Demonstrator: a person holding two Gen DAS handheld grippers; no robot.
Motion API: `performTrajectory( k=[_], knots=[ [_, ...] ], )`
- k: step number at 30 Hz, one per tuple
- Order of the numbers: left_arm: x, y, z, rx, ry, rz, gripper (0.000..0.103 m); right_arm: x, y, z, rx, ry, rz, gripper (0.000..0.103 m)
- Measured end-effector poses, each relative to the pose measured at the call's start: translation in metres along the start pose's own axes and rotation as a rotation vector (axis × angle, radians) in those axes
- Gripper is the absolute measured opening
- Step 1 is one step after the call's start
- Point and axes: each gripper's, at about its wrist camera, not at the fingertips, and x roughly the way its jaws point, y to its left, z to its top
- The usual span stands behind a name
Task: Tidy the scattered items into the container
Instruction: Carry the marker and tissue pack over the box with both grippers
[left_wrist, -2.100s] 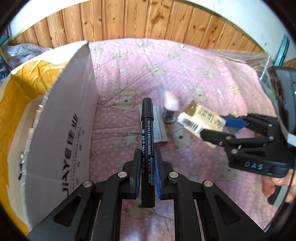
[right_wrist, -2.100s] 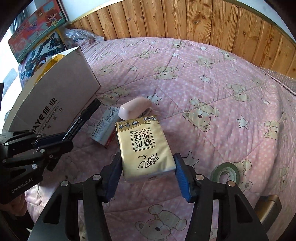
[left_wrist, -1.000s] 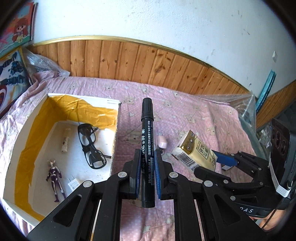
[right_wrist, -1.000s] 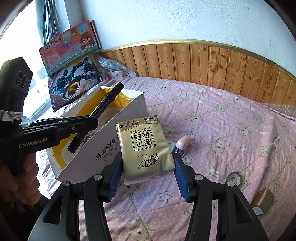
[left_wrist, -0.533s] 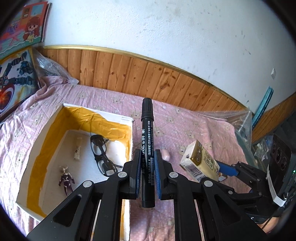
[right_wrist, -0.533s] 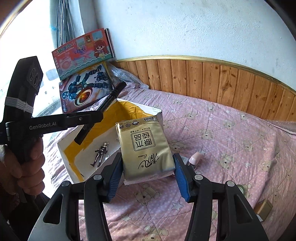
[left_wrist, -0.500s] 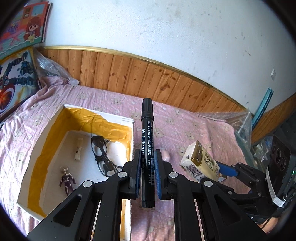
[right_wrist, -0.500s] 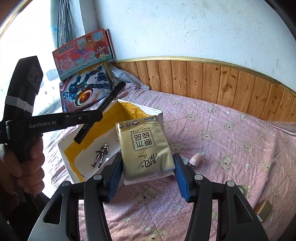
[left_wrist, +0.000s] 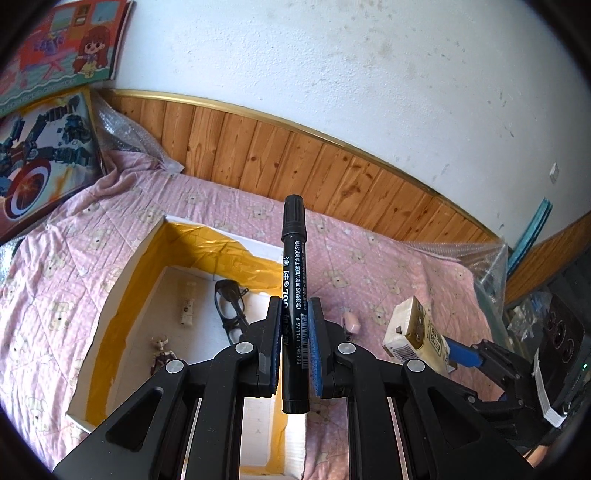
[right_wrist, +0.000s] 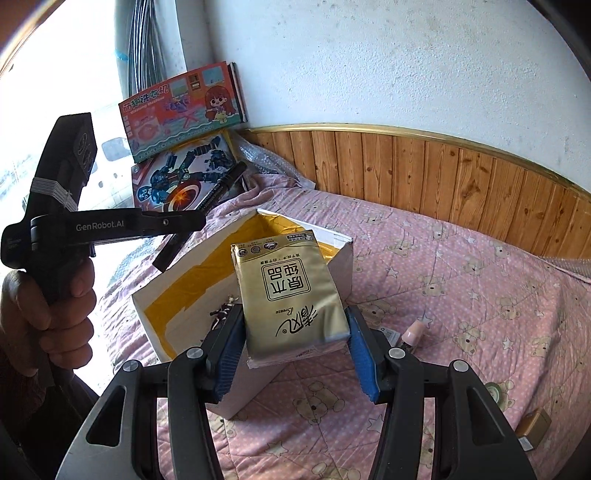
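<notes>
Black marker (left_wrist: 294, 291) clamped in left claw (left_wrist: 294, 350), above box (left_wrist: 122, 280)

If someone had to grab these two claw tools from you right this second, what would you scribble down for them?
Left gripper: shut on the black marker, held above the cardboard box.
Right gripper: shut on the gold tissue pack, held over the box's near corner.
Already in the box: glasses, a toy figure, a small white tube.
Left on the pink quilt: a pink-capped item, a tape roll, a small brown box.
Next: probably drop both held items in, then fetch the rest.
</notes>
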Motion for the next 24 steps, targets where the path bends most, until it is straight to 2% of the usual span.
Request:
performTrajectory(
  k=[10,24],
  knots=[
    [0.002,0.031,0.006,-0.063,0.018,0.021,0.013,0.013,0.029,0.006,-0.054,0.01,0.008,0.054],
    [0.024,0.067,0.01,-0.132,0.079,0.08,0.013,0.051,0.043,0.018,-0.069,0.067,0.035,0.055]
  ],
)
